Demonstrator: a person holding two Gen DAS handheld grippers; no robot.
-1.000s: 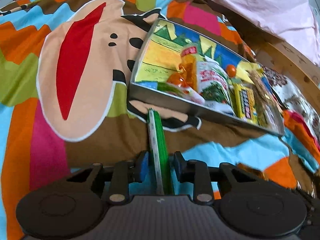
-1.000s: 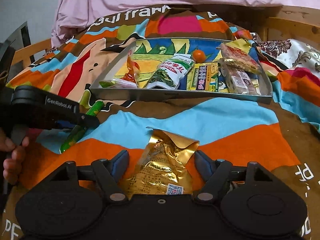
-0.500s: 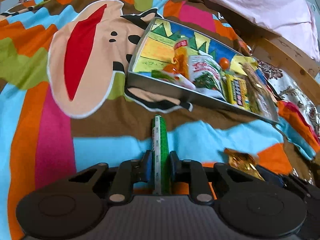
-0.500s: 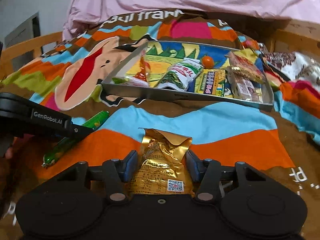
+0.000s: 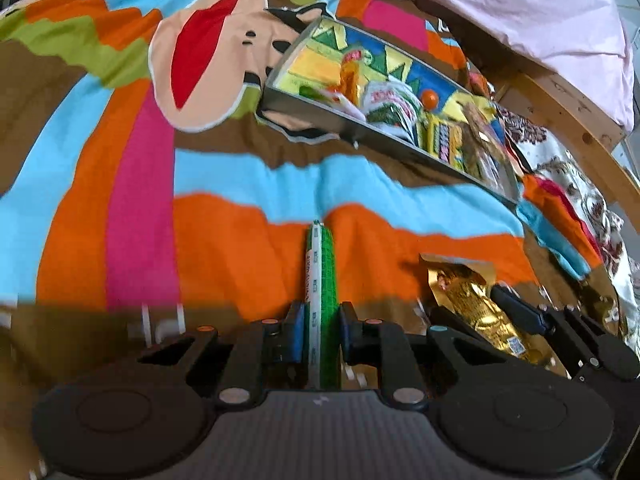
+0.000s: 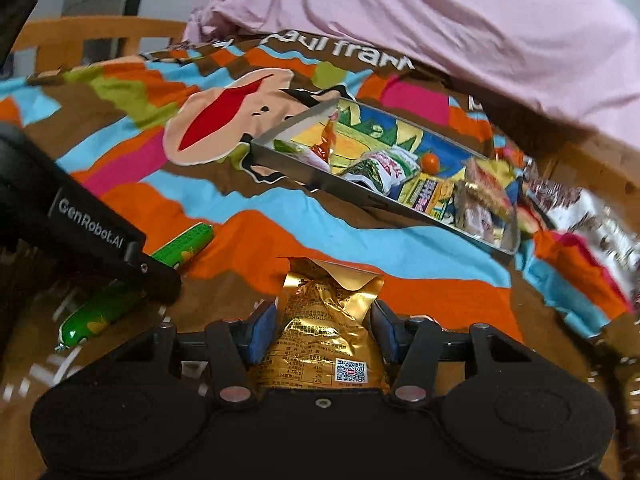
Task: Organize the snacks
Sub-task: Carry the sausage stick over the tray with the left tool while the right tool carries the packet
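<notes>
While pointed down across the cartoon-print bedspread [image 5: 240, 240], gripped a green sausage stick [image 5: 322, 264] in the left tongs [image 5: 320, 328], with the 2 blue pads pressed together on its sides. Held it lengthwise, far end jutting ahead over an orange patch of the cloth. Seen from the right wrist, slanted under the black body of those tongs, with 1 end poking toward the tray.

Had just been closing the right tongs [image 6: 324, 332] on a gold foil snack packet [image 6: 320, 320]. Pinched it across its lower half, a pad against each crinkled side, folded top flap pointing forward and QR label facing up near the base. Kept it just beside the sausage stick, on that stick's right. Could not tell whether either snack was clear of the cloth.

Found a shallow metal tray [image 6: 360, 196] on the bedspread, well ahead of both tongs and tilted across both views. Saw in it a green-and-white packet [image 6: 380, 168], 1 small orange ball [image 6: 431, 161], a yellow packet [image 6: 430, 196] and more wrapped snacks at its right end. Noted a pink quilt [image 6: 440, 20] bunched behind the tray and a wooden bed frame [image 5: 560, 100] past it.
</notes>
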